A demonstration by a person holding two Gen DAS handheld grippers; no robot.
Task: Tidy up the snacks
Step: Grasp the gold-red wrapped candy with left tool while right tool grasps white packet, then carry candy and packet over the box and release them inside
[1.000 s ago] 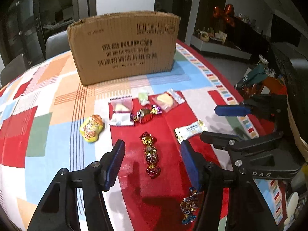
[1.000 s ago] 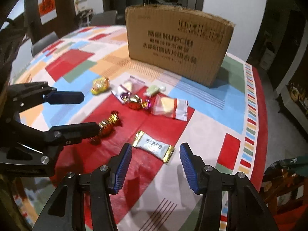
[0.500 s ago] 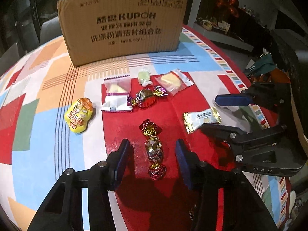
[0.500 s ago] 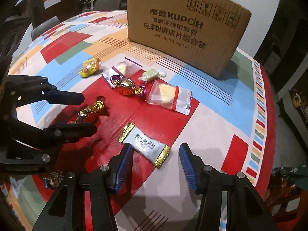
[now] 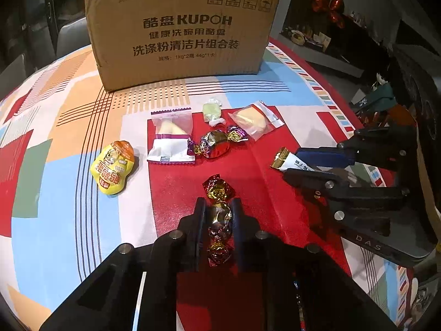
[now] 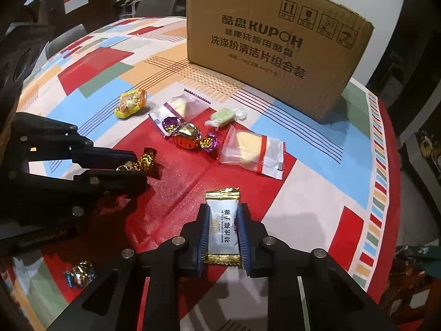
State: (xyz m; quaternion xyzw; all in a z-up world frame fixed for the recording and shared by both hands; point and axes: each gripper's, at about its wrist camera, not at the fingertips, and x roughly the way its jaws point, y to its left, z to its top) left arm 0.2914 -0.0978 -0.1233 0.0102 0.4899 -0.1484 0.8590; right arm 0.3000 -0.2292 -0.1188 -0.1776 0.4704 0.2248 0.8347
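Note:
My left gripper [image 5: 218,215] is shut on a red-and-gold foil candy [image 5: 218,193] on the red patch of the tablecloth; it also shows in the right wrist view [image 6: 129,165]. My right gripper [image 6: 222,229] is shut on a white candy packet with gold ends [image 6: 222,220]; in the left wrist view the packet [image 5: 284,160] pokes out between its fingers. A cardboard box [image 5: 179,30] stands upright at the back of the table. Other snacks lie loose before it: a yellow packet [image 5: 114,172], a purple-trimmed packet [image 5: 172,138], a purple-gold candy [image 5: 216,144], a green candy [image 5: 211,111] and a clear red-trimmed packet [image 5: 255,120].
A blue foil candy [image 6: 80,273] lies near the table's front edge, behind my left gripper. The round table [image 5: 55,115] drops off on the right, where dark furniture and clutter [image 5: 386,104] stand. Chairs [image 6: 154,5] stand behind the table.
Both grippers moved forward and down and closed. The left one closed on the red-gold candy, the right one on the white packet, which turned lengthwise between its fingers.

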